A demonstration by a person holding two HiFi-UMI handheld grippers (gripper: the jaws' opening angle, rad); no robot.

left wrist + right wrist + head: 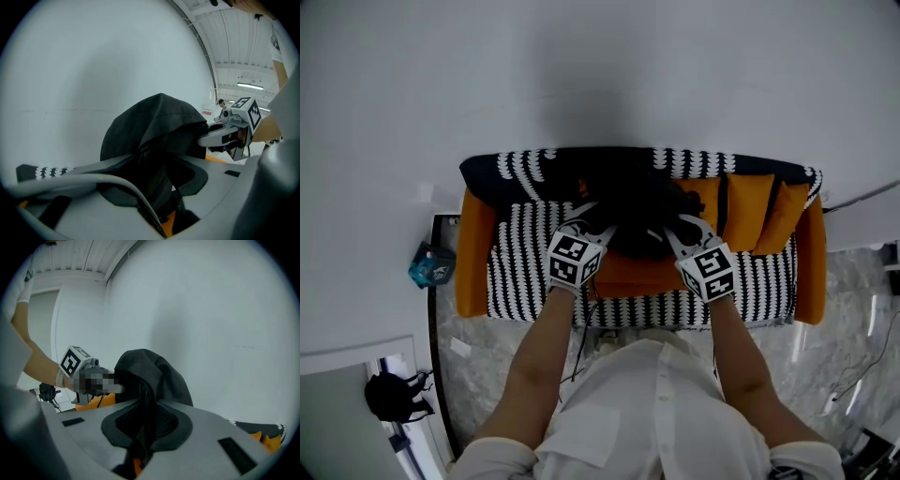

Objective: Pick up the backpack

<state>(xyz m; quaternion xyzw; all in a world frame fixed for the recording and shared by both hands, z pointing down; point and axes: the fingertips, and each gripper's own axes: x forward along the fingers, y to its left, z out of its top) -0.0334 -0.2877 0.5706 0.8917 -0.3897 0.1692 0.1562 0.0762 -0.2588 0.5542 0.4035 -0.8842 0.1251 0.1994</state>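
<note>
The black backpack (630, 208) stands upright on the sofa seat against the backrest, between both grippers. My left gripper (602, 223) reaches into its left side. In the left gripper view the bag's dark fabric (154, 126) hangs between the jaws of that gripper (164, 183), with a sliver of gap beside it. My right gripper (675, 231) is at the bag's right side. In the right gripper view this gripper (144, 430) is pinched on a black strap of the backpack (151, 372). Each gripper also shows across the bag in the other's view: the right gripper (208, 139) and the left gripper (117, 389).
The sofa (516, 274) has orange arms and a black-and-white patterned cover. Orange cushions (752, 210) lean at its right end. A small side table with a teal object (431, 265) stands to the left. A dark bag (390, 394) and cables (862, 366) lie on the marble floor.
</note>
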